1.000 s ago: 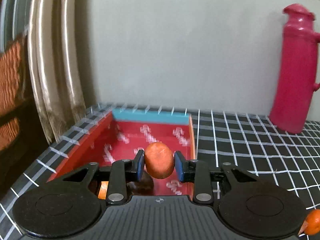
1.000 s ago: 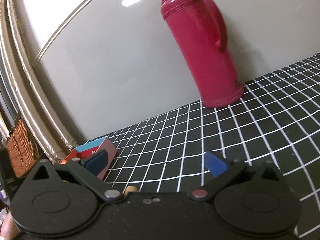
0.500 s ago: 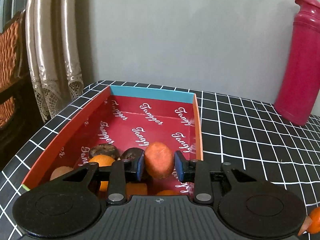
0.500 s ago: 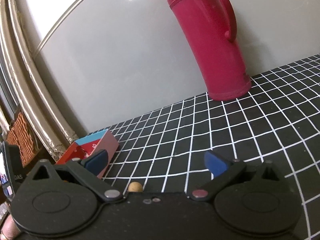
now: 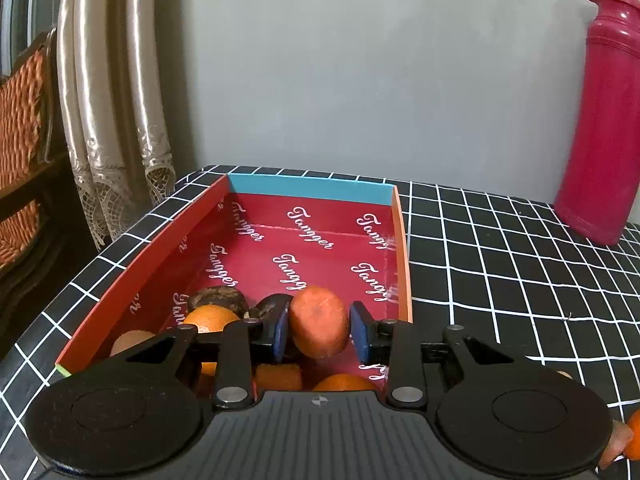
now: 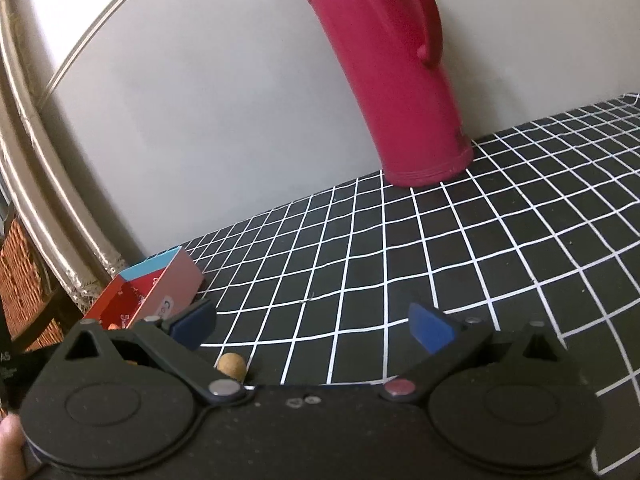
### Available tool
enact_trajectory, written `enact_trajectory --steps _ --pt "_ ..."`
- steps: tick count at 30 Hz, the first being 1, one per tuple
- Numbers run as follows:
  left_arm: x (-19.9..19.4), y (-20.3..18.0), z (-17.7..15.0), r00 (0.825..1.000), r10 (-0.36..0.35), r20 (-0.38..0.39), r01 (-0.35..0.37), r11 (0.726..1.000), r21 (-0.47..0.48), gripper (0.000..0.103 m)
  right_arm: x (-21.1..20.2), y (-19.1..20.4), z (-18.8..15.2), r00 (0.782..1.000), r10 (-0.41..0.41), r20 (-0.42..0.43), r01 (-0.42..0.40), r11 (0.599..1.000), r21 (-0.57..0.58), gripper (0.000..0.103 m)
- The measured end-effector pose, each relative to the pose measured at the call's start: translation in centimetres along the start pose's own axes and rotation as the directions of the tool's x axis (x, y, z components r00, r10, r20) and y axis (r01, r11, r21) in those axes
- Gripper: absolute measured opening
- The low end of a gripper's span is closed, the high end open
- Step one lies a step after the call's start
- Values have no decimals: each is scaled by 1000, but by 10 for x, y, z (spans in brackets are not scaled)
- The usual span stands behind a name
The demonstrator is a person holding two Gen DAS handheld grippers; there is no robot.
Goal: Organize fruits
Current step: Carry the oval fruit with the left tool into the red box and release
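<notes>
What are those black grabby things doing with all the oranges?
A person is sorting fruit with a gripper in each hand. The left hand-held gripper has an orange fruit between its pads, over the red box where more fruit already lies. The pads look slightly apart, so it may be letting go. The right hand-held gripper is open with nothing in it, above the checked tablecloth, near a small tan fruit. A pink flask stands by the wall.
</notes>
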State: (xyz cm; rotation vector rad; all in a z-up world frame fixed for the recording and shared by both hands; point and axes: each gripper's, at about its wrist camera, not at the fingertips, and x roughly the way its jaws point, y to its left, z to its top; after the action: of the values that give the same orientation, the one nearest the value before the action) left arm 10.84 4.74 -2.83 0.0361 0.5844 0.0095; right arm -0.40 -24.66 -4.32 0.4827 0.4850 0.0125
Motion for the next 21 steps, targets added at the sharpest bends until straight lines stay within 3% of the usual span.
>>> enact_trajectory --steps 2,4,7,16,18,20,21 --pt "1 2 2 1000 -4 -5 4 1000 -15 38 1 2 -1 1000 -4 -3 4 1000 -9 103" --pt "1 3 3 1000 -3 -3 3 1000 -29 54 2 4 -2 1000 -6 -9 6 1000 -23 103" --pt "-4 2 1 1000 24 11 -24 999 -26 65 2 5 -4 1000 -8 -16 7 999 -43 103" --pt "-22 2 -5 998 29 48 -29 1000 -11 66 -9 -1 -7 999 -46 -18 44 994 -104 97" --pt "-28 2 -5 998 18 60 -17 1000 -17 66 -11 -4 -9 998 -47 -29 44 992 -116 88" --pt "-35 1 -6 997 15 81 -14 1000 -11 66 -12 -6 -11 998 -42 -49 36 992 -122 65" --pt "-40 0 -6 995 12 95 -12 1000 -5 66 -11 -7 -13 997 -38 -63 30 992 -125 62"
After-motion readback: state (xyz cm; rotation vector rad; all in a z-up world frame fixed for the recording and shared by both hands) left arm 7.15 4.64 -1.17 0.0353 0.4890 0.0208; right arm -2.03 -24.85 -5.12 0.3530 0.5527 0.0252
